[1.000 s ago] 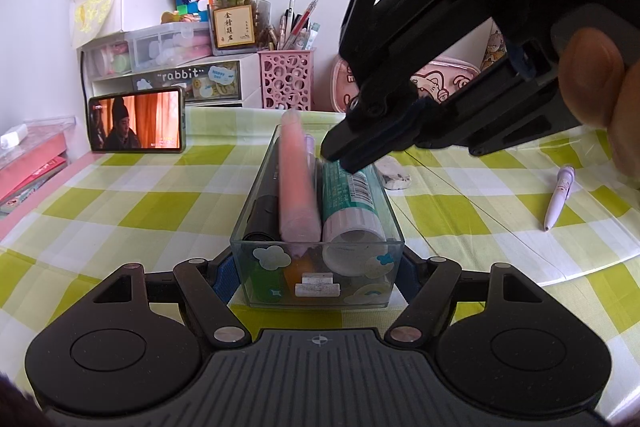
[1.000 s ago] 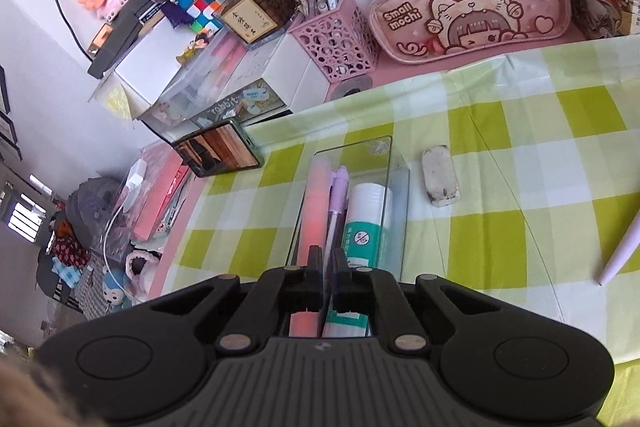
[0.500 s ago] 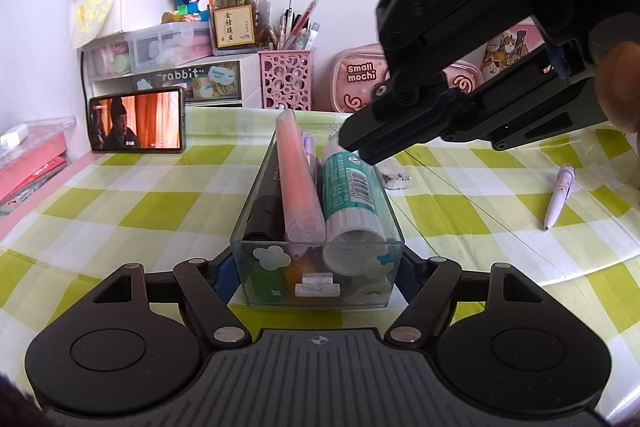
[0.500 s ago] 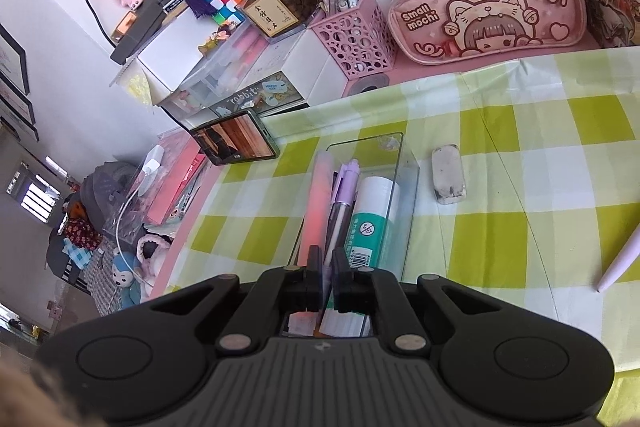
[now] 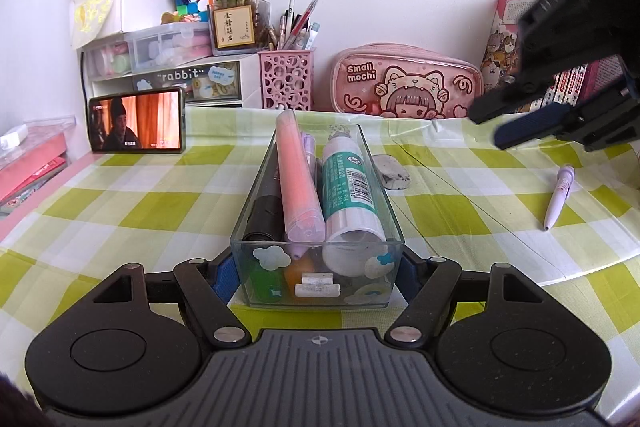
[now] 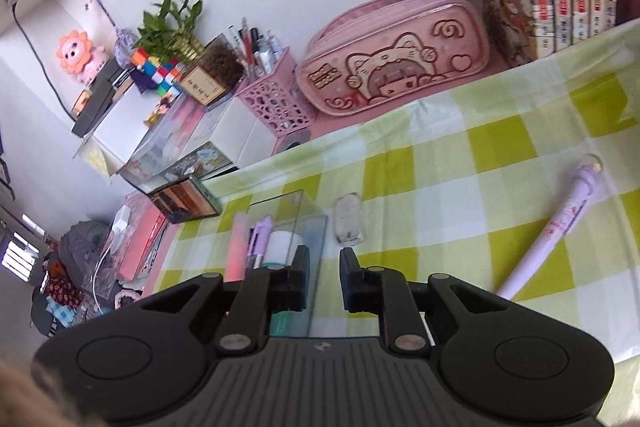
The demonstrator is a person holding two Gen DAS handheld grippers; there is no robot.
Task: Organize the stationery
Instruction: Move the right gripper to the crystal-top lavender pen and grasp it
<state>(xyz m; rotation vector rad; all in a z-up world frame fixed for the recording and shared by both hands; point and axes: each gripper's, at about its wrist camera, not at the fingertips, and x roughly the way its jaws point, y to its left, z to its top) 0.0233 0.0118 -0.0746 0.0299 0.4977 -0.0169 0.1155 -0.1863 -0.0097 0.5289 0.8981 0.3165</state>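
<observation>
Holding clear box [image 5: 372, 183]: highlighter [image 5: 298, 179], glue stick [image 5: 348, 191].

One clear box [image 5: 316, 267] — one glue stick [image 5: 348, 195], one eraser [image 5: 391, 171], one loose lilac pen [image 5: 558, 193], one pencil case [image 5: 406, 83].

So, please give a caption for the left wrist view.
Left gripper holds the clear box of stationery; a pen lies outside.

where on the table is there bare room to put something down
Free: the checked cloth left of the clear box, between it and the phone; also the stretch between the eraser and the lilac pen. Crowded: the back edge, with drawers, pink pen cup and pencil case. The box itself looks full.
</observation>
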